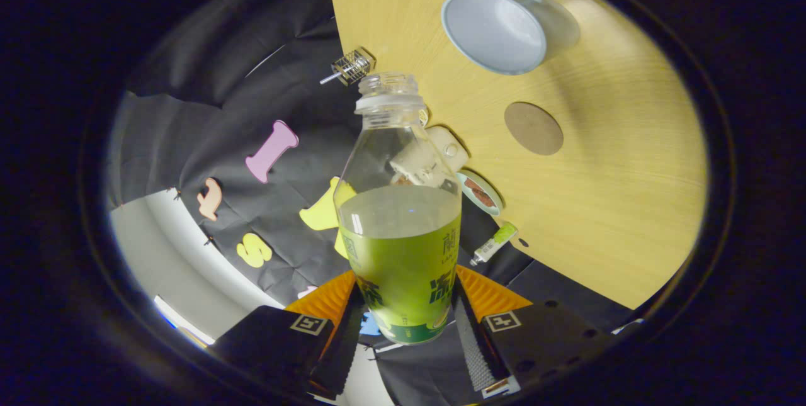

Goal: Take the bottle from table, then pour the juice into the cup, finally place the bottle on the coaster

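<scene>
While the gripper (403,318) is clamping the uncapped juice bottle (400,236) between both fingers, tilting is under way (juice not yet reaching the cup (494,31)); the coaster (533,128) is waiting.

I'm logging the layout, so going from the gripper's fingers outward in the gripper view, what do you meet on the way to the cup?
Gripper, fingers closed on the bottle → bottle's open mouth → round coaster on the table → cup, farthest.
</scene>
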Demonstrator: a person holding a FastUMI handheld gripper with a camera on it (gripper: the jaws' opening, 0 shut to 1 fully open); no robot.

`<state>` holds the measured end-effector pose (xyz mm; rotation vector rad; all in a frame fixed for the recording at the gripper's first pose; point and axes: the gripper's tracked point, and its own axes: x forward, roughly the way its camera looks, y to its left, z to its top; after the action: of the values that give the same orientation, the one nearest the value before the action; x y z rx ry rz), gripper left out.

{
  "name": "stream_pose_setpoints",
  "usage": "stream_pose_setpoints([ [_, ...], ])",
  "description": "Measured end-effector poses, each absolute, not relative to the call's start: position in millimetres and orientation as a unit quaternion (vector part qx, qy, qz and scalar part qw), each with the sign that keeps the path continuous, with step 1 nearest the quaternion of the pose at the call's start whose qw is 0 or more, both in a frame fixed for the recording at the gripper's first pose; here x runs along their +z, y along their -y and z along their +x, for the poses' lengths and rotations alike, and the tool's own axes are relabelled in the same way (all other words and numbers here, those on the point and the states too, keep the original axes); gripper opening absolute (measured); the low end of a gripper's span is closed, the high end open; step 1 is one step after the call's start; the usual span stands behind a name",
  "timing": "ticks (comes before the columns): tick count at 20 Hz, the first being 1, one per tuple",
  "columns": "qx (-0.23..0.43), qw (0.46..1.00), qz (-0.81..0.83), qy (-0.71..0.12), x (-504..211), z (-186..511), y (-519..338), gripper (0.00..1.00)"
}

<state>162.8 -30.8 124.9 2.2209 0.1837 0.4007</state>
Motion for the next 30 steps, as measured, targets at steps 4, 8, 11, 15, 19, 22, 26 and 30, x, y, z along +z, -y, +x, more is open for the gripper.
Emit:
stream_pose_setpoints([
  [4,0.160,0.502,0.847,-0.071,122,160,21,0.75],
  [8,0.153,0.596,0.786,-0.063,107,152,7,0.75],
  [11,0.122,0.680,0.720,-0.066,76,152,-2,0.76],
  [15,0.084,0.795,0.595,-0.080,47,142,-12,0.76],
  [19,0.062,0.875,0.473,-0.078,22,146,-11,0.76],
  [22,0.040,0.913,0.400,-0.072,4,145,-5,0.76],
  [26,0.025,0.958,0.282,-0.045,4,144,2,0.76],
  [30,-0.027,0.988,0.140,-0.051,6,142,19,0.77],
])
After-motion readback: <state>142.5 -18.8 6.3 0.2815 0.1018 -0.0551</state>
